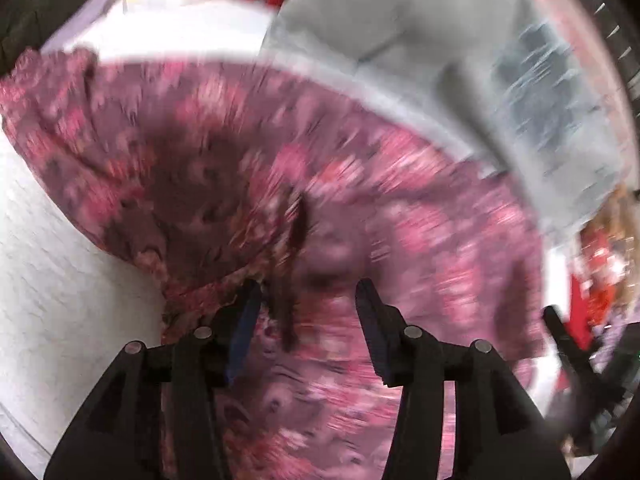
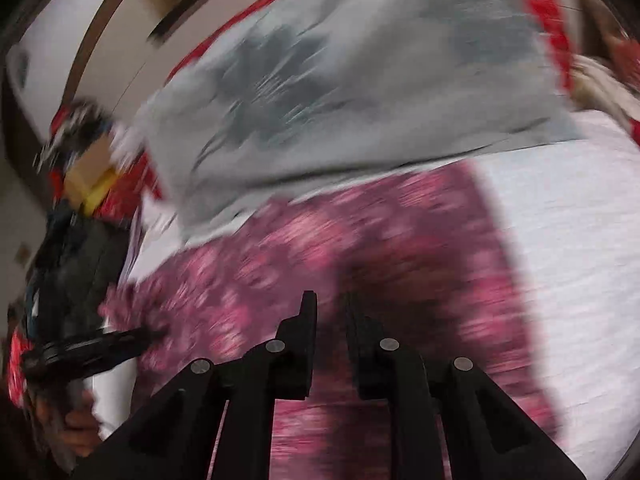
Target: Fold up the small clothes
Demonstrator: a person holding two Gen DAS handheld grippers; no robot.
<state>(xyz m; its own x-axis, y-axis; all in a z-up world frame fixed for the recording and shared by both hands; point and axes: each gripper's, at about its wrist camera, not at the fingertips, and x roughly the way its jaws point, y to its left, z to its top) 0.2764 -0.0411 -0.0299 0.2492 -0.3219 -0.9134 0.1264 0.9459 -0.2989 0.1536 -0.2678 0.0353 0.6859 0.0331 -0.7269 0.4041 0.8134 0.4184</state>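
Left wrist view: left claw (image 1: 308, 294) apart, over pink floral garment (image 1: 248, 152) spread on white counter (image 1: 48, 280); nothing pinched. Grey garment (image 1: 400, 52) beyond.

Right wrist view: right claw (image 2: 330, 308) narrowly apart, empty, above the pink garment (image 2: 360, 240); all blurred.
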